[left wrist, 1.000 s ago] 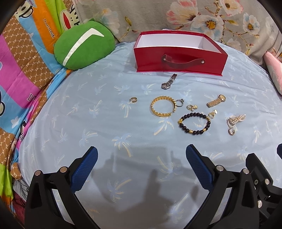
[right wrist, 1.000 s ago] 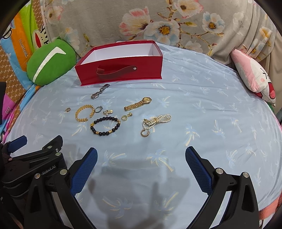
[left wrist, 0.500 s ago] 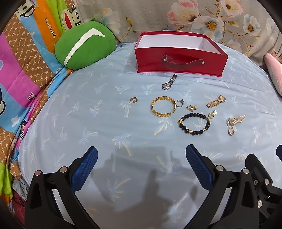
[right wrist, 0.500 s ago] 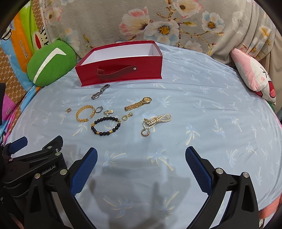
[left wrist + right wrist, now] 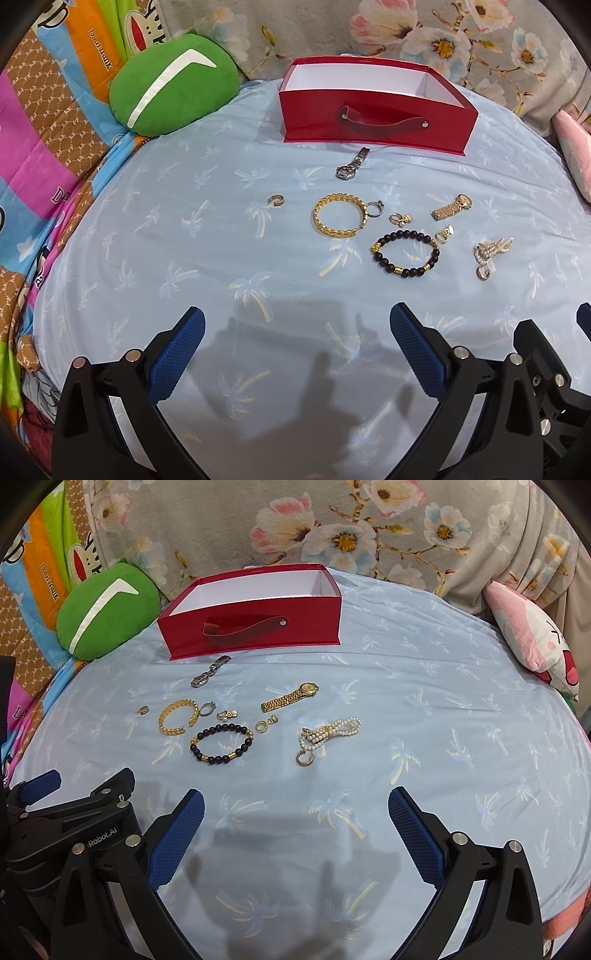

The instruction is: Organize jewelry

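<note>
An open red box [image 5: 376, 114] [image 5: 251, 624] with a white inside stands at the far side of the pale blue cloth. In front of it lie a silver watch [image 5: 352, 168] [image 5: 210, 675], a gold cuff bracelet [image 5: 338, 221] [image 5: 177, 716], a black bead bracelet [image 5: 406, 253] [image 5: 221, 744], a gold watch [image 5: 452, 208] [image 5: 290, 698], a pearl strand [image 5: 493, 251] [image 5: 328, 734] and several small rings. My left gripper [image 5: 295, 328] and right gripper [image 5: 295, 808] hover open, near the front, well short of the jewelry, holding nothing.
A green cushion [image 5: 170, 85] [image 5: 107, 616] sits left of the box, a pink plush pillow [image 5: 532, 631] at the far right. A floral blanket [image 5: 332, 528] backs the cloth. Bright patterned bedding [image 5: 40, 122] borders the left. The left gripper's body [image 5: 70, 819] shows at the right view's lower left.
Both grippers have crept slightly forward and up; the box and jewelry sit marginally lower in view. Nothing was touched.
</note>
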The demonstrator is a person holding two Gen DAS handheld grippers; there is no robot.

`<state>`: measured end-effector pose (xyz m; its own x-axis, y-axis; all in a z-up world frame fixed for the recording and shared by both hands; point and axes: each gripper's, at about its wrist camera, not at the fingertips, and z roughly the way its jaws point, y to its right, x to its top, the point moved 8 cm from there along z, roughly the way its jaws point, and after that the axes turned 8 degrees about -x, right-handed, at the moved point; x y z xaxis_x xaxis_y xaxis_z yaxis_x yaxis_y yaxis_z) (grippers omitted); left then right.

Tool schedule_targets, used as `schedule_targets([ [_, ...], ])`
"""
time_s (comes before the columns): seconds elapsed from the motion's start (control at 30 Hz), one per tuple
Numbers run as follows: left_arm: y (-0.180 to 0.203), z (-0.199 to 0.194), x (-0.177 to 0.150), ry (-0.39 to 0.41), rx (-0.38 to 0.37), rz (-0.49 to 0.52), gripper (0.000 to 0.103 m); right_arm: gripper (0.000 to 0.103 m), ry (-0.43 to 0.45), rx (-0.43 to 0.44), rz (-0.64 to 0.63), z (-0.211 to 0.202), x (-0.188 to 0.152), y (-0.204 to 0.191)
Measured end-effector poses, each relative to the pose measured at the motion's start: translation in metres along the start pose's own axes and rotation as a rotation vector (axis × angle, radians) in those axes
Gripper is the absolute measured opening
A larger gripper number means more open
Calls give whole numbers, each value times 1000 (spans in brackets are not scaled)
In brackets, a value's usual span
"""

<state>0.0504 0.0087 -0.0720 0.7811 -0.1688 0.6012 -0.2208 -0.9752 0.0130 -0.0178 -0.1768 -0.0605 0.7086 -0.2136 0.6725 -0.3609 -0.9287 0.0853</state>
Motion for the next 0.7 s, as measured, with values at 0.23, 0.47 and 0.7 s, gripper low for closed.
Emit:
schedule_targets([
  [0.23,-3,8,0,-17,15,5,98,98,-16,3,19,11,-2,-2],
  [0.47,-13,18,8,-13,39,1,98,98,-34,5,52,24,9,9],
  [0.7,-31,33,19,-15,35,-63,98,98,-49,2,67,41,18,18],
])
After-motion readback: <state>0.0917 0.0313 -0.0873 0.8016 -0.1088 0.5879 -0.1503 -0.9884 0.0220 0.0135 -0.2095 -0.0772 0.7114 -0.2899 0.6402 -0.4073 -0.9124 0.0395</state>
